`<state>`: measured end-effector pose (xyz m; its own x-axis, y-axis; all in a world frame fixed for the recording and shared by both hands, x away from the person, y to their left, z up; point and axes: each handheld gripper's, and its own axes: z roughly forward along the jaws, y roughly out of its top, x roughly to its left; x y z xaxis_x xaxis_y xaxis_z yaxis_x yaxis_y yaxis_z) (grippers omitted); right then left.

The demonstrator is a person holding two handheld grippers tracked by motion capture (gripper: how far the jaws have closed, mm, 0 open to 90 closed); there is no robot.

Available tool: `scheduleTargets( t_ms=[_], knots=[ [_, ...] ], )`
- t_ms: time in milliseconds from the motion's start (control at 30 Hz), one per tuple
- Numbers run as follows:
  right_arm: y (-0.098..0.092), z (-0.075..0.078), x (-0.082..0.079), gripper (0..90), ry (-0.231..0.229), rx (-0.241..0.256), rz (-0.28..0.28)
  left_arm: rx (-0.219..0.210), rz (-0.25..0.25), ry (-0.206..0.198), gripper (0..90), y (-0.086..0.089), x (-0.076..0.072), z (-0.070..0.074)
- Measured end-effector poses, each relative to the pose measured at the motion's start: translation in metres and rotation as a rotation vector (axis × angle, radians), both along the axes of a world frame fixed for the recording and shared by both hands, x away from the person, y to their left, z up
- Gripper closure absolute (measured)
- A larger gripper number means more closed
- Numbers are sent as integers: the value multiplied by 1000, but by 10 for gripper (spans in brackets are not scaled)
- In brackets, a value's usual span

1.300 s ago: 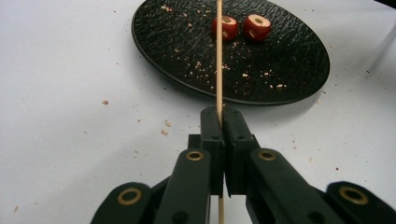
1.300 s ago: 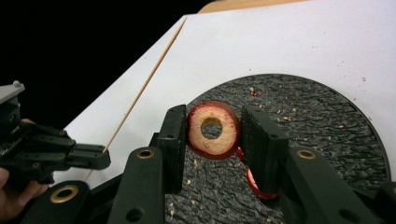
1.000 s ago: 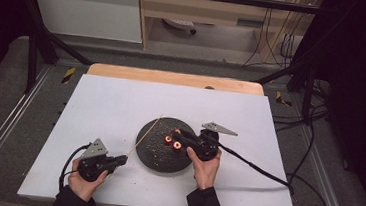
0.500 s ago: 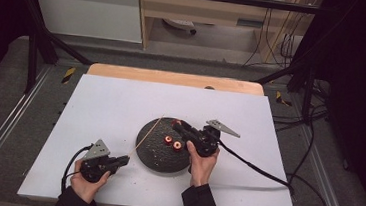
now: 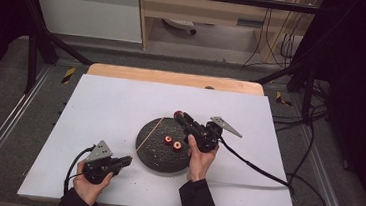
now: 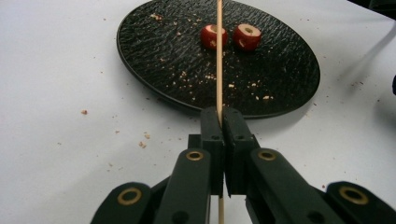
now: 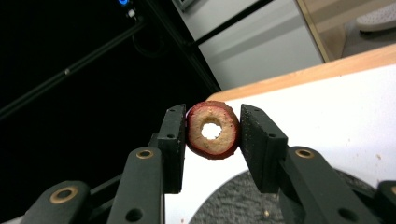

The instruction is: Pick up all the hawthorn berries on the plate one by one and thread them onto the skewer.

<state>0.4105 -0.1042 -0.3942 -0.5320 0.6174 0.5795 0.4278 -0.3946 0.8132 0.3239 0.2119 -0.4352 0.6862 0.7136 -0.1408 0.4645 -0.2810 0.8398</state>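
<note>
A black round plate [image 5: 154, 153] lies mid-table with two red cored fruit pieces [image 5: 168, 140] on it. My right gripper [image 5: 180, 117] is raised over the plate's far edge, shut on a third red ring piece [image 5: 177, 114]. In the right gripper view the ring piece [image 7: 226, 136] sits squeezed between the jaws, its hole facing the camera. My left gripper [image 5: 127, 160] rests near the plate's front left, shut on a thin wooden skewer [image 5: 149, 134]. In the left gripper view the skewer [image 6: 218, 65] runs out over the plate [image 6: 163, 60] toward the two pieces [image 6: 246, 36].
Crumbs dot the plate and the white table top [image 5: 110, 111]. The right gripper's cable [image 5: 255, 167] trails across the table's right side. A wooden edge [image 5: 173, 77] runs along the table's far side, with black frame legs and shelving behind it.
My right gripper has lifted away from the plate's middle toward its far edge with the ring piece in its jaws. My left gripper has shifted slightly right with the skewer.
</note>
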Motion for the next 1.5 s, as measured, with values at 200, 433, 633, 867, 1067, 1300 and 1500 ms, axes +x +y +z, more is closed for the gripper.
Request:
scheduleTargets(
  t_ms=[200,433,633,867,1067,1300,1500],
  knots=[
    [1,0,3,626,-17,44,-22,-7,-4,-7,881,-5,-1,0],
    [4,-5,6,626,-34,72,-40,-8,-8,-14,881,-12,-3,1],
    [5,-6,6,626,-56,113,-65,-14,-10,-19,881,-17,-4,1],
    [7,-8,6,627,-60,142,-74,-19,-14,-26,881,-22,-5,1],
    [9,-11,6,627,-70,166,-84,-25,-16,-28,881,-23,-5,1],
    [12,-13,5,627,-73,194,-87,-26,-18,-27,881,-26,-5,0],
    [14,-17,5,627,-75,202,-87,-34,-7,-28,881,-28,-5,0]
  ],
)
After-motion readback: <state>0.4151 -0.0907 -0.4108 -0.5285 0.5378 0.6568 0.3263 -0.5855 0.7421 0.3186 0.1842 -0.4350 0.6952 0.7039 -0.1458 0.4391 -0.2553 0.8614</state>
